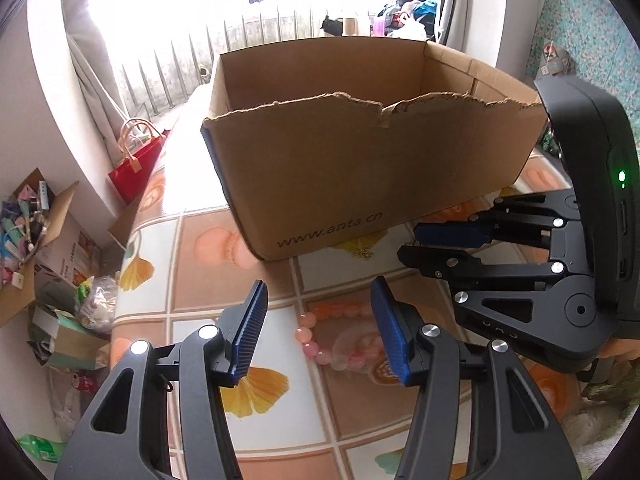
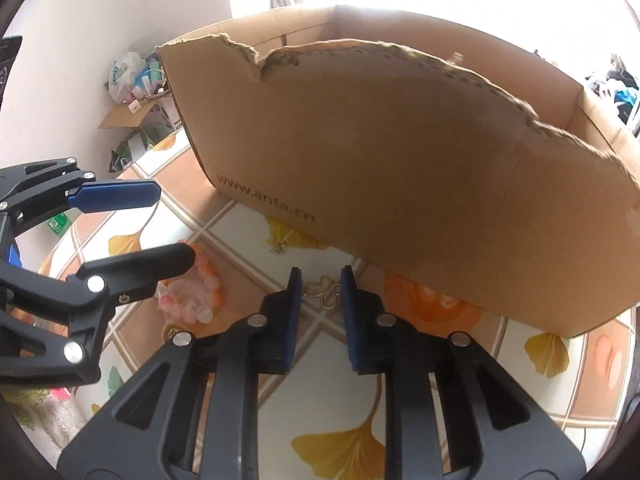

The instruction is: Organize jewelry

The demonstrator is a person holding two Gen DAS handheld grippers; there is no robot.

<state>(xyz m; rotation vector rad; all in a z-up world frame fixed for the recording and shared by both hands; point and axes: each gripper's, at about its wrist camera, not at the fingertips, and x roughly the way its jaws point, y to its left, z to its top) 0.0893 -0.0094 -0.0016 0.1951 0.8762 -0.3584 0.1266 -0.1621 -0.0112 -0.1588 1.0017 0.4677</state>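
Observation:
An open cardboard box (image 1: 360, 168) stands on the patterned tablecloth; it also fills the right wrist view (image 2: 420, 168). A pink and orange bead bracelet (image 1: 320, 340) lies on the cloth between my left gripper's (image 1: 320, 312) open jaws. The bracelet shows in the right wrist view (image 2: 200, 296) too. A thin gold chain piece (image 2: 324, 290) lies just ahead of my right gripper (image 2: 320, 276), whose jaws stand apart around it. A small gold item (image 2: 280, 245) lies near the box's base, also seen in the left wrist view (image 1: 362, 254). My right gripper (image 1: 412, 244) appears at the right in the left wrist view.
The table (image 1: 188, 280) carries a tiled ginkgo-leaf cloth. On the floor at left are a red bag (image 1: 134, 164) and an open carton of clutter (image 1: 28, 232). A window with railings lies behind the box.

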